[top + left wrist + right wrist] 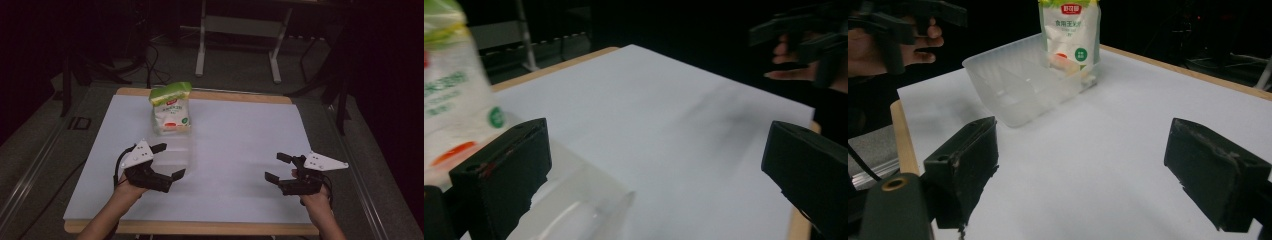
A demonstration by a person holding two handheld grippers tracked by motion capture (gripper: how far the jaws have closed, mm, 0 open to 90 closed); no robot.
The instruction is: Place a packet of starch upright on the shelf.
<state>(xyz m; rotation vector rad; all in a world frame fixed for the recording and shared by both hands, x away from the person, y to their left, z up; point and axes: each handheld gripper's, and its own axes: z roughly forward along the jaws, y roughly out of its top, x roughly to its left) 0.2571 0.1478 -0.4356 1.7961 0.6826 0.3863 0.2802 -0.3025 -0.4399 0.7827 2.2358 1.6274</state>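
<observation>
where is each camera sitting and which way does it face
High view: above the person's side of the table, looking forward and down; both forearms, the left hand-held gripper and right hand-held gripper show, open.
Left gripper view: rides the left hand-held gripper, looking between its own black jaws across the table toward the right one.
Right gripper view: rides the right hand-held gripper, facing the clear bin and the pouch standing in its far end.
Shared: high and right gripper views both show the pouch in the bin.

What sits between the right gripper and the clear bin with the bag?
Nothing: bare white table runs from the open right gripper to the clear bin holding the bag, seen in the right gripper view.
</observation>
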